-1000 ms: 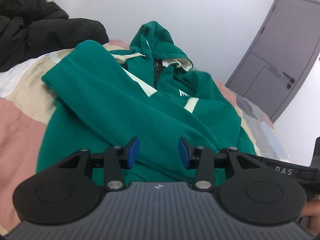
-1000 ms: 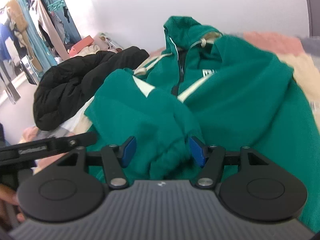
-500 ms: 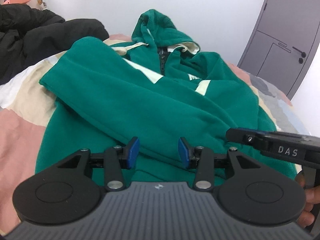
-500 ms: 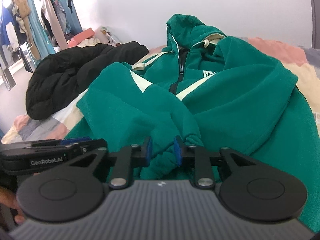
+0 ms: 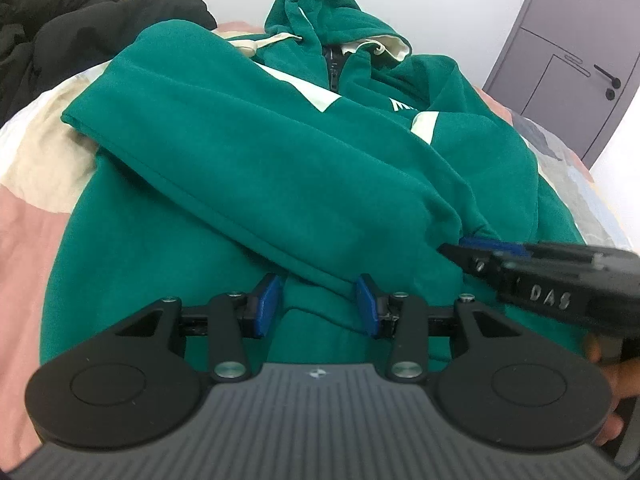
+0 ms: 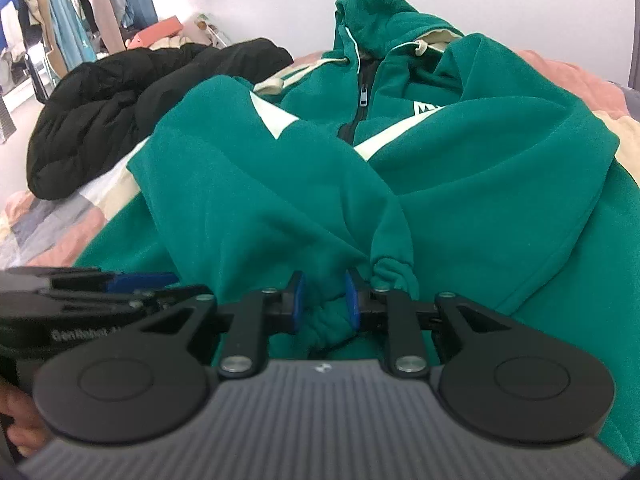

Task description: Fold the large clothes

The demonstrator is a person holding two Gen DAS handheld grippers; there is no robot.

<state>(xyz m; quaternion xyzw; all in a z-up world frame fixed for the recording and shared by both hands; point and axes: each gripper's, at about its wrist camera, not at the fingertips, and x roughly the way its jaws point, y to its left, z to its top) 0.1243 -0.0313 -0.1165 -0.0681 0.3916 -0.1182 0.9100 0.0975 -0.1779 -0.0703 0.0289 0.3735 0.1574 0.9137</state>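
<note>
A green zip hoodie (image 5: 280, 152) with cream stripes lies front-up on the bed, hood towards the wall; it also shows in the right wrist view (image 6: 480, 168). One sleeve (image 5: 256, 184) is folded diagonally across the chest. My left gripper (image 5: 318, 304) is open just above the hoodie's lower part, near the sleeve's edge. My right gripper (image 6: 322, 300) is shut on the sleeve cuff (image 6: 332, 316). It appears at the right of the left wrist view (image 5: 480, 250), at the sleeve's end.
A black puffy jacket (image 6: 132, 96) is piled on the bed to the left of the hoodie. The bedcover (image 5: 24, 216) has pink, cream and grey patches. A grey door (image 5: 580, 52) stands at the right. Hanging clothes (image 6: 60, 12) are at the far left.
My right gripper closed on the sleeve cuff and stays shut on it. My left gripper moved lower and closer to the hoodie and remains open.
</note>
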